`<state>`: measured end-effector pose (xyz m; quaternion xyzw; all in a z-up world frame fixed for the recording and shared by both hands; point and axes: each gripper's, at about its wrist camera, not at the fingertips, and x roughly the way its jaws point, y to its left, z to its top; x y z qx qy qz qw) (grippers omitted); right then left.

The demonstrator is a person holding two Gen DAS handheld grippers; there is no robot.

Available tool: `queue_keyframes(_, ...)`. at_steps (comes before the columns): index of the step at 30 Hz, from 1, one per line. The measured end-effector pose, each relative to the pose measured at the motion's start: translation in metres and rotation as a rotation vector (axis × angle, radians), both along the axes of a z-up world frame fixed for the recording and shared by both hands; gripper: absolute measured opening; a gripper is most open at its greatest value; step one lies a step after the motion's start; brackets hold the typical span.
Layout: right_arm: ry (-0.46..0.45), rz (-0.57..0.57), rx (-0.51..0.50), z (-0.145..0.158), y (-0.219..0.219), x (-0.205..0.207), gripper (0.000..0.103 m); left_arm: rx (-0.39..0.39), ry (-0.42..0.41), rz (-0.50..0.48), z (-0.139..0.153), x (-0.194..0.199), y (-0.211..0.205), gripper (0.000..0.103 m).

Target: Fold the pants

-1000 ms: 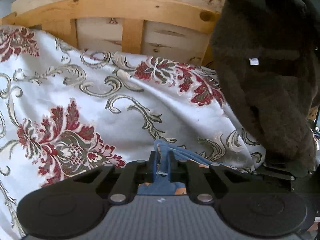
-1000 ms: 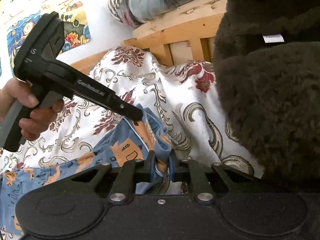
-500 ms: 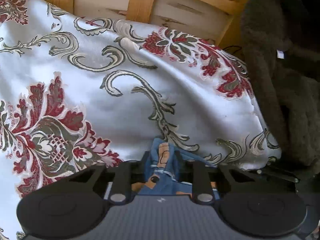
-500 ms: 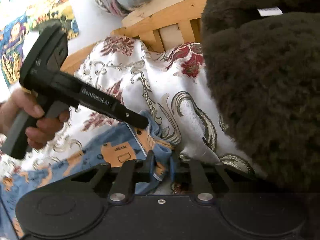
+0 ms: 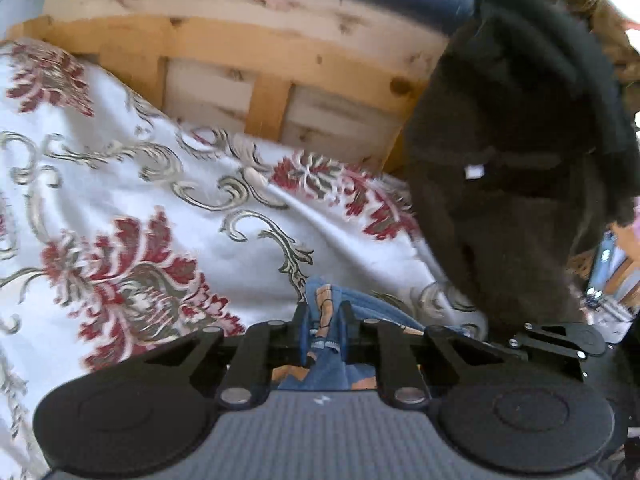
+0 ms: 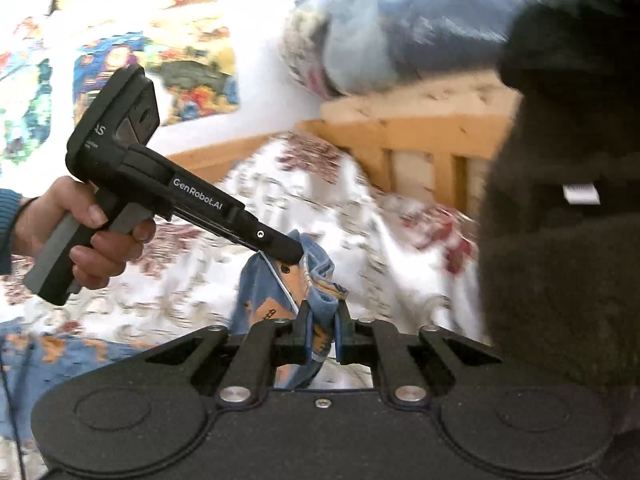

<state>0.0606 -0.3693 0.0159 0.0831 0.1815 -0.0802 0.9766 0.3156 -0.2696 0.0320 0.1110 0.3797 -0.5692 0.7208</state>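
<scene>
The pants [image 6: 264, 292] are blue with orange printed patches. They hang from both grippers over a white bedspread [image 5: 132, 216] with red flowers. My left gripper [image 5: 323, 328] is shut on a bunched edge of the pants [image 5: 325, 312]. It also shows in the right wrist view [image 6: 290, 250], held by a hand and pinching the cloth's upper corner. My right gripper [image 6: 322, 330] is shut on a nearby fold of the same edge. More of the pants trail down to the lower left [image 6: 52, 356].
A wooden bed frame [image 5: 256, 64] stands behind the bedspread. A large dark fleece garment [image 5: 520, 184] hangs close on the right, also in the right wrist view [image 6: 560, 240]. A rolled bundle [image 6: 400, 36] lies on top of the frame. A colourful poster [image 6: 160, 52] is on the wall.
Both grippers have lifted, raising the gripped pants edge off the bedspread. The views now take in more of the bed frame and the wall.
</scene>
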Motion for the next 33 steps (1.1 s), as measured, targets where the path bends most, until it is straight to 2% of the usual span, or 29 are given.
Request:
queue_keyframes(6,-0.010,0.194,-0.046,0.029,0.058,-0.001,0.010,-0.093,-0.014,0.011,0.024,-0.012,0.068,0.015)
queue_keyframes(11,0.007,0.378,-0.072,0.038,0.117,0.009,0.008,-0.150,0.009,0.073,0.026,-0.013,0.137,0.016)
queue_keyframes(16,0.061,0.526,-0.066,0.027,0.171,0.014,0.006,-0.179,0.043,0.189,0.010,-0.011,0.208,0.016)
queue_keyframes(20,0.115,0.606,-0.071,0.012,0.205,0.019,0.006,-0.162,0.053,0.277,-0.010,-0.018,0.259,0.015)
queue_keyframes(22,0.145,0.641,-0.087,0.005,0.220,0.019,0.006,-0.166,0.087,0.325,-0.022,-0.018,0.279,0.015)
queue_keyframes(26,0.208,0.688,-0.106,-0.011,0.238,0.022,0.006,-0.156,0.110,0.395,-0.043,-0.023,0.306,0.015)
queue_keyframes(29,0.260,0.717,-0.104,-0.019,0.248,0.022,0.005,-0.176,0.108,0.454,-0.055,-0.025,0.322,0.012)
queue_keyframes(33,0.267,0.736,-0.134,-0.025,0.256,0.014,0.005,-0.191,0.110,0.506,-0.058,-0.024,0.336,0.012)
